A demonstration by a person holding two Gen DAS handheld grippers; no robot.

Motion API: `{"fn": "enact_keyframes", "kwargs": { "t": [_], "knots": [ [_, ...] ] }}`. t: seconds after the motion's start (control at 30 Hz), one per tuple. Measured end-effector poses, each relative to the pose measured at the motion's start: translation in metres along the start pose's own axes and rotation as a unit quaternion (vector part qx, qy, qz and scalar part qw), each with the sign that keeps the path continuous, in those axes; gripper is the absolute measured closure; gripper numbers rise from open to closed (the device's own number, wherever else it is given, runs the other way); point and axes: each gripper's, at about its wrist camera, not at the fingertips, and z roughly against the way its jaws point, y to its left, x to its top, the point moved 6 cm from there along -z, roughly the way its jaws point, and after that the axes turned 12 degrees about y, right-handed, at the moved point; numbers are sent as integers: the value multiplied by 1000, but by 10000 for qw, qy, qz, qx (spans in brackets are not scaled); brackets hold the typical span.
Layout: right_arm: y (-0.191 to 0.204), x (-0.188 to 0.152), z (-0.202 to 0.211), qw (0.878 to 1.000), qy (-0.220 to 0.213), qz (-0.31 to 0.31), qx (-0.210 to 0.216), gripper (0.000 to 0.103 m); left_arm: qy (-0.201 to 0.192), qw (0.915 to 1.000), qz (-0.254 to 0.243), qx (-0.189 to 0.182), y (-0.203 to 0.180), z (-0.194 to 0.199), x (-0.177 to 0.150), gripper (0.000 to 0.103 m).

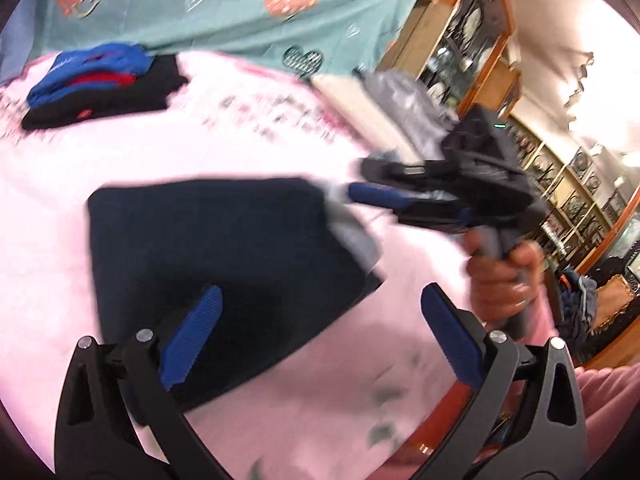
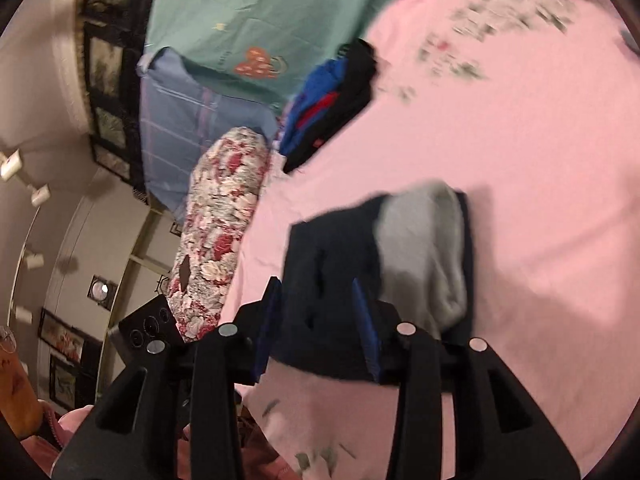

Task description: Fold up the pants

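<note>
I had the navy pants [image 1: 224, 256] lying folded into one compact block on the pink sheet [image 1: 120, 160], with a flap of grey lining [image 2: 424, 252] turned out at one corner. Bare pink cloth ran along its near, far and left edges, which left me open room on those sides. My left gripper [image 1: 320, 332] hung over the near edge of the pants with its jaws spread wide and nothing between them. My right gripper [image 2: 316, 328] sat low at the lining end, its two blue pads [image 2: 366, 332] standing apart on either side of the dark fabric; I could not tell whether they pinched it. I counted one other stack of folded clothes [image 1: 100, 84], blue, red and black, well apart near the far edge by the teal sheet [image 1: 240, 12]. One floral pillow [image 2: 224, 232] lay along the side edge.
</note>
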Motion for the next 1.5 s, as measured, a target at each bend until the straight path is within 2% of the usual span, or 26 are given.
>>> {"fn": "enact_keyframes", "kwargs": {
  "t": [0.1,0.13,0.2,0.23,0.3,0.37,0.47,0.57,0.6,0.7,0.77,0.83,0.9,0.97,1.03,1.07,1.1,1.13,1.17,1.23,1.33,1.4,1.47,1.5],
  "knots": [
    [-5,21,-11,9999,80,73,-4,63,-11,9997,-193,-153,-17,-25,11,2],
    [-12,27,-14,9999,162,31,-2,63,148,9997,-161,-82,-16,-40,12,2],
    [-36,35,-21,9988,344,-188,-277,66,564,9984,25,-56,-9,-70,4,2],
    [-46,37,-24,9981,380,-309,-367,68,540,9985,-5,12,-10,-72,3,2],
    [-62,36,-25,9972,420,-563,-257,83,500,9985,-198,61,-17,-68,2,2],
    [-68,34,-22,9976,353,-578,-156,88,531,9982,-251,153,-19,-69,-2,2],
    [-67,31,-20,9975,340,-589,-176,88,531,9976,-339,302,-22,-71,-2,2],
    [-50,28,-11,9977,227,-461,-437,83,529,9973,-360,350,-21,-70,-3,2],
    [-39,26,-5,9983,154,-295,-486,76,528,9974,-358,348,-21,-68,-4,2],
    [-15,15,5,9993,125,78,-341,66,536,9973,-357,359,-20,-69,-3,2],
    [-10,1,6,9994,276,101,-184,64,528,9973,-358,351,-20,-69,-4,2],
    [-19,-12,4,9988,417,-16,-241,64,522,9975,-350,314,-19,-68,-4,2],
    [-48,-32,-1,9948,640,-295,-730,66,554,9976,-336,250,-18,-68,-5,2],
    [-59,-43,7,9968,546,-508,-272,71,544,9976,-354,227,-19,-67,-4,2],
    [-63,-47,15,9962,524,-668,-207,71,513,9978,-344,242,-19,-66,-5,2],
    [-65,-49,26,9954,434,-750,-407,66,486,9980,-330,228,-19,-64,-5,2],
    [-64,-50,35,9937,320,-705,-811,58,439,9985,-295,161,-19,-61,-5,2],
    [-61,-51,43,9895,189,-612,-1293,58,415,9987,-261,103,-19,-59,-6,2],
    [-55,-53,47,9885,130,-517,-1413,58,403,9989,-241,64,-19,-57,-7,2],
    [-38,-57,45,9941,111,-354,-1021,58,406,9989,-236,43,-20,-54,-10,2],
    [-6,-60,39,9972,22,125,-738,58,427,9985,-323,70,-21,-52,-15,2],
    [8,-60,26,9980,73,342,-520,51,436,9984,-357,53,-22,-48,-17,2],
    [-4,-58,11,9965,253,156,-780,51,439,9983,-384,21,-19,-37,-20,2],
    [-23,-60,0,9915,474,-128,-1202,51,419,9985,-354,42,-15,-29,-21,2]
  ]
}}
